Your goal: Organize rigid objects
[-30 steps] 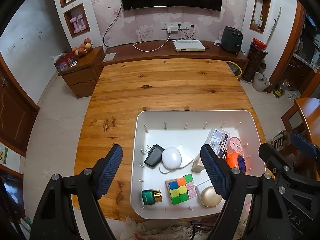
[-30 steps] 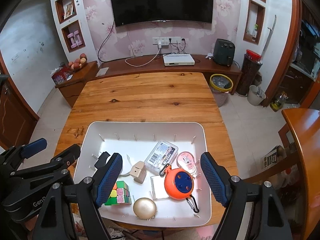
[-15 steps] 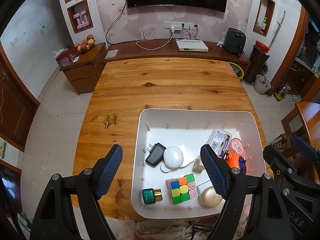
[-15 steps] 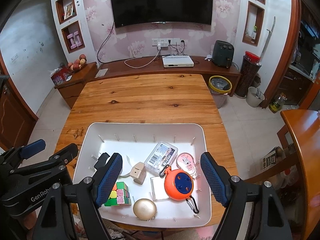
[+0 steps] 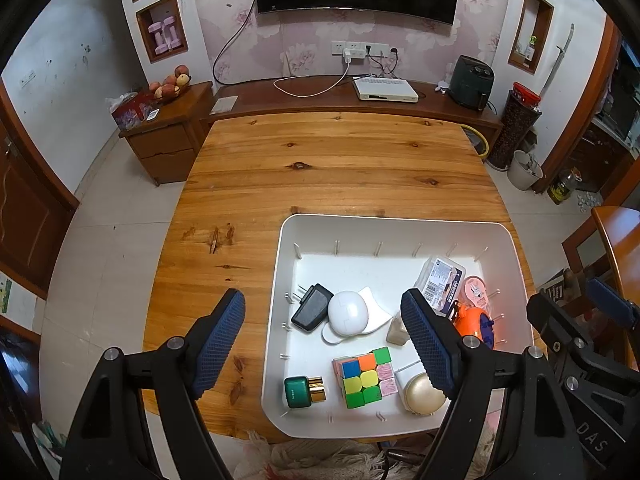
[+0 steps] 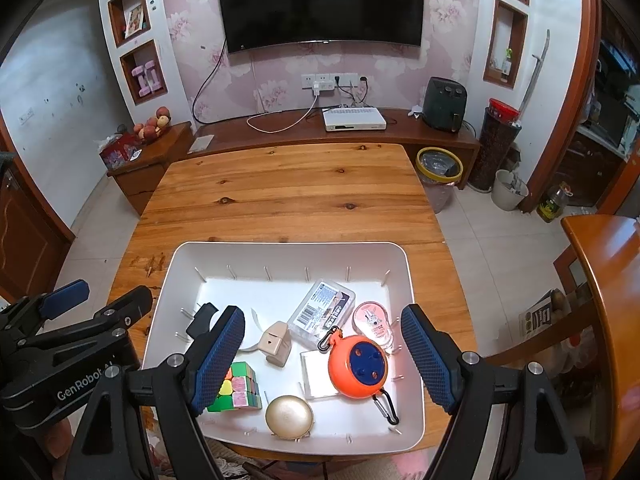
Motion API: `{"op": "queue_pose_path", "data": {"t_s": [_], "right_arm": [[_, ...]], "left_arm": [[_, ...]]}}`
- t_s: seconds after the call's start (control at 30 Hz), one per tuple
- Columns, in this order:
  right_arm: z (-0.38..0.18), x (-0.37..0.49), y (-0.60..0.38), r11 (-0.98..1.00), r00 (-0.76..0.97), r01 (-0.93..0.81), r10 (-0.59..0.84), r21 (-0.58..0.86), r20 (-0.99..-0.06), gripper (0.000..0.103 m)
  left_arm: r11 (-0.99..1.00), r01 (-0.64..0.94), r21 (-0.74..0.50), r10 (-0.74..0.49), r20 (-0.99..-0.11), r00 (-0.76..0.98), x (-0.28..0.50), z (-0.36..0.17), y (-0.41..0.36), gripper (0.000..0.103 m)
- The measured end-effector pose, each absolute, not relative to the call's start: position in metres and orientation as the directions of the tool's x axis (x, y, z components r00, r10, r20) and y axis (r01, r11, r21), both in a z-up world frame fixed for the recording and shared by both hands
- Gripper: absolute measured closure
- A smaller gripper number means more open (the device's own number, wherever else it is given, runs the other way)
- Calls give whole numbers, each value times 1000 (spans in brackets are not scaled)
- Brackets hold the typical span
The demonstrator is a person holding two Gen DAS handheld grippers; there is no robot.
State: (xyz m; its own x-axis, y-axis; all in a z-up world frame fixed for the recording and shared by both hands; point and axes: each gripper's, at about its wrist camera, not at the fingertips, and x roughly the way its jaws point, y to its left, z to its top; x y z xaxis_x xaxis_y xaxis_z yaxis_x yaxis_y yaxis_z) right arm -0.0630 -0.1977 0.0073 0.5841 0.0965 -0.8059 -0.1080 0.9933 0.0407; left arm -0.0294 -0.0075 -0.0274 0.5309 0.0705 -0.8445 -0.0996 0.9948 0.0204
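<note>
A white bin [image 5: 400,222] [image 6: 288,250] sits at the near edge of a wooden table [image 5: 336,164]. Inside lie a colour cube [image 5: 366,376] [image 6: 236,386], a gold dome [image 5: 424,394] [image 6: 289,416], a green and gold jar [image 5: 302,391], a black plug [image 5: 312,307], a white round shell [image 5: 347,313], an orange reel [image 6: 357,366], a clear labelled box [image 6: 322,314], a beige piece [image 6: 275,342] and a pink round tin [image 6: 371,318]. My left gripper [image 5: 322,334] hovers open above the bin's left wall. My right gripper [image 6: 322,354] hovers open over the bin, holding nothing.
The far half of the table [image 6: 288,184] is bare wood. A low wooden cabinet [image 5: 164,136] stands to the left, a TV bench [image 6: 340,136] behind, a yellow-rimmed bin [image 6: 438,168] at the back right, and another wooden table [image 6: 608,280] to the right.
The left wrist view tilted slightly, so the bin sits a little lower in it. Both grippers stay open and nothing in the bin has moved.
</note>
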Motion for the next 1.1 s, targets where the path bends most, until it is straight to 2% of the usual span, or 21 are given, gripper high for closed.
{"op": "queue_pose_path", "data": {"t_s": [1.1], "right_arm": [[-5,-64,-190,993,562,-112,91,34,-822,22]], "left_arm": [[994,-106,20,73,-846,529,-31,-31,-3,20]]}}
